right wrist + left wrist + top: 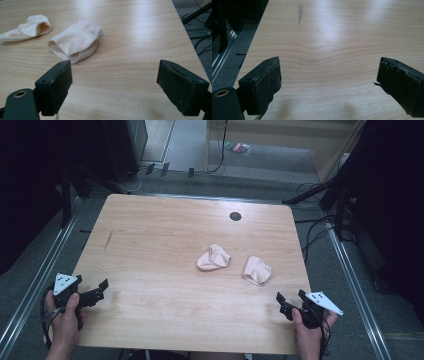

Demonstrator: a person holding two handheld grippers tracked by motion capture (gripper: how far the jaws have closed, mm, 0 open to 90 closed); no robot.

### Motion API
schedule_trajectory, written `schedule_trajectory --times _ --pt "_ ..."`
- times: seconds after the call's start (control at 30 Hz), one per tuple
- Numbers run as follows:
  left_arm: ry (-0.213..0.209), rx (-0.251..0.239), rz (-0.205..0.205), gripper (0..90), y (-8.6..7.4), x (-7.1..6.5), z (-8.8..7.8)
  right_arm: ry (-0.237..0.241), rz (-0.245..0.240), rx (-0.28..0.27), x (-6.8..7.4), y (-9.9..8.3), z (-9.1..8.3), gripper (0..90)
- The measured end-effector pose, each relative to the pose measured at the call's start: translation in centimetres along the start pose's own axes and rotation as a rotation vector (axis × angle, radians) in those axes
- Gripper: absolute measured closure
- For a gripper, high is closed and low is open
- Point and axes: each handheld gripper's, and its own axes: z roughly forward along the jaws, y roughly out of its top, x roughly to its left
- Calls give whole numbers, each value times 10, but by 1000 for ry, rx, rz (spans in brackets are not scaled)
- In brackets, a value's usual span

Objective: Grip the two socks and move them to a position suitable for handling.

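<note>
Right claw (113, 82) agape; nearer sock (76, 41) just beyond, apart.

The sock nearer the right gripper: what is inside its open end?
In the right gripper view, this sock gapes at its opening, showing only its own pale lining. Deeper inside is covered by folded fabric.
</note>
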Motion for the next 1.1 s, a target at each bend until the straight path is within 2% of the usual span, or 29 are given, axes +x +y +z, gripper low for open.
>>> schedule_trajectory --times 0.13,0.2,0.33,0.4,0.43,0.47,0.6,0.67,0.83,0.97,1.0,1.1 --pt "4 8 -1 57 0 0 1 10 11 -22 5 5 0 129" --pt "5 12 2 57 1 -1 1 26 -9 -33 13 10 0 131" --pt "7 12 11 57 1 -1 1 52 -11 -39 23 15 1 132" --pt "7 15 13 57 1 -1 1 60 -34 -33 34 20 3 134" --pt "7 17 12 57 1 -1 2 60 -34 -33 34 20 3 134" --pt "9 19 12 57 1 -2 2 67 -55 -31 41 25 4 151" --pt "15 22 15 58 1 -2 2 86 -69 -27 51 33 5 173" --pt "14 21 15 58 1 -2 2 81 -74 -14 58 37 9 200" --pt "16 22 16 58 1 -2 2 73 -55 3 62 43 17 230" --pt "18 25 22 58 1 -2 3 71 -59 32 69 49 31 244" --pt "19 25 22 58 1 -3 3 58 -62 49 72 50 39 250" --pt "18 30 23 58 1 -3 3 39 -46 63 71 51 49 268"
